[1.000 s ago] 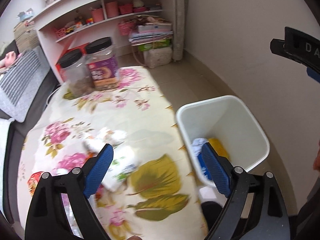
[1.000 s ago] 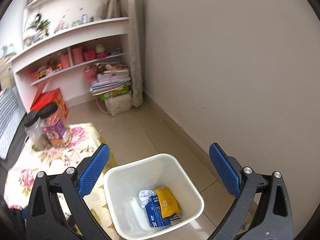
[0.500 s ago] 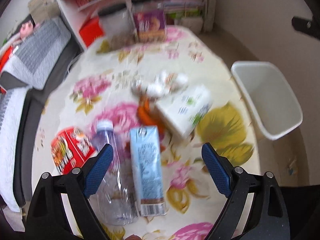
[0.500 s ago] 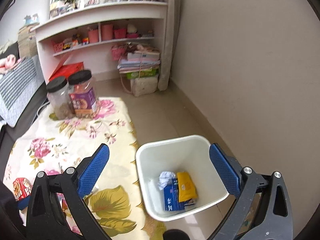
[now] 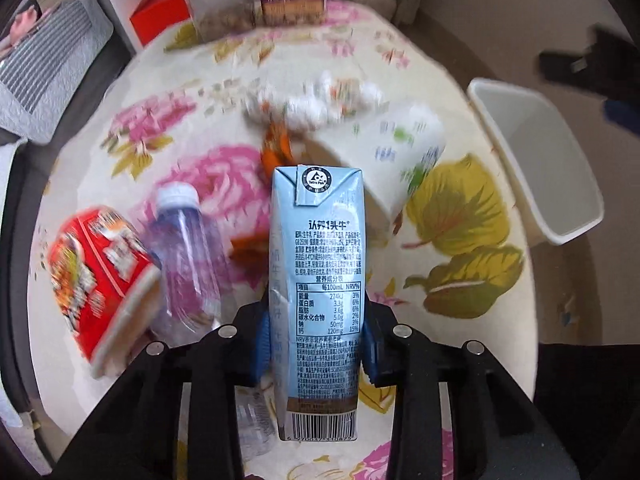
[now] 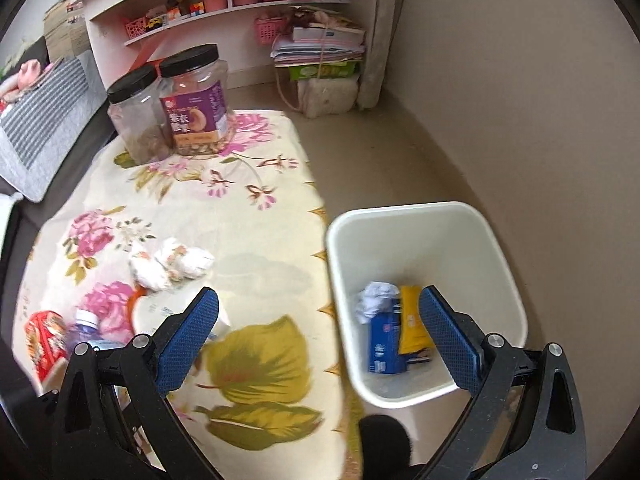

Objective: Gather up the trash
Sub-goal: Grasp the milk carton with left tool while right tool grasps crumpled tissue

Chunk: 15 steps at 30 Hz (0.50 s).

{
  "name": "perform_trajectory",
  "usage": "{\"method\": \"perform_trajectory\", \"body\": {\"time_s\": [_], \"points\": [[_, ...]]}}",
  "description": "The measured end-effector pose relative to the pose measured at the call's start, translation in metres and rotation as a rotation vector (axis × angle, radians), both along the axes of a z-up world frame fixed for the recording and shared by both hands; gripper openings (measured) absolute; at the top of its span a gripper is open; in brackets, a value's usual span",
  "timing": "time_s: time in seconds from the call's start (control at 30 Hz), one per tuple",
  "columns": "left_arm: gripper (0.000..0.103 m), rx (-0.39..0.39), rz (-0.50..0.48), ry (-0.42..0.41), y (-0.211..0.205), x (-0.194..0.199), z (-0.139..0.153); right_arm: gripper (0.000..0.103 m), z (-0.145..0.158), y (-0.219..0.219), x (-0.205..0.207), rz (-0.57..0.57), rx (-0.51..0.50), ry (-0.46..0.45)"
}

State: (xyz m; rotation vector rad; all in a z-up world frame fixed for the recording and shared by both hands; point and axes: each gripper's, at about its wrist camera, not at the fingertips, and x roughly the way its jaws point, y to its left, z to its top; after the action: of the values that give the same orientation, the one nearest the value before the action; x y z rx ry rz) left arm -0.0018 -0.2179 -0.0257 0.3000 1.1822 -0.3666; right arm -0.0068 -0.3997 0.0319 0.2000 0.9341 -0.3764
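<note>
My left gripper (image 5: 316,340) is shut on a light blue milk carton (image 5: 318,280), which looks sharp while the table behind is blurred. Beside it lie a clear plastic bottle (image 5: 186,260), a red noodle cup (image 5: 100,280), a white tissue pack (image 5: 400,152) and crumpled white paper (image 5: 320,104). My right gripper (image 6: 320,332) is open and empty above the gap between the table and the white trash bin (image 6: 496,256). The bin holds a blue packet (image 6: 384,344), a yellow packet (image 6: 412,324) and crumpled paper (image 6: 376,296). The bin also shows in the left wrist view (image 5: 536,152).
Two black-lidded jars (image 6: 192,100) stand at the far end of the floral tablecloth (image 6: 224,216). White shelves (image 6: 232,8) and a stack of papers (image 6: 320,48) are behind. A grey striped cushion (image 6: 44,112) lies left. A beige wall is on the right.
My left gripper swung from the bin side down to the trash on the table and closed on the milk carton. My right gripper turned left, bringing the table into view, and stayed open.
</note>
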Motion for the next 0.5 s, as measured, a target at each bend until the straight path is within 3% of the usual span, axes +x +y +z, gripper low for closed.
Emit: {"method": "perform_trajectory", "body": {"time_s": [0.27,0.4,0.5], "points": [[0.035,-0.039,-0.001,-0.167,0.022,0.024,0.074,0.096,-0.008,0.034,0.047,0.105,-0.001,0.029],[0.035,-0.038,0.031,-0.224,0.041,0.051,0.094,0.096,-0.018,0.051,0.074,0.165,-0.009,0.054],[0.035,-0.052,0.066,-0.225,0.057,0.071,0.091,0.08,-0.03,0.06,0.096,0.211,-0.043,0.106]]}}
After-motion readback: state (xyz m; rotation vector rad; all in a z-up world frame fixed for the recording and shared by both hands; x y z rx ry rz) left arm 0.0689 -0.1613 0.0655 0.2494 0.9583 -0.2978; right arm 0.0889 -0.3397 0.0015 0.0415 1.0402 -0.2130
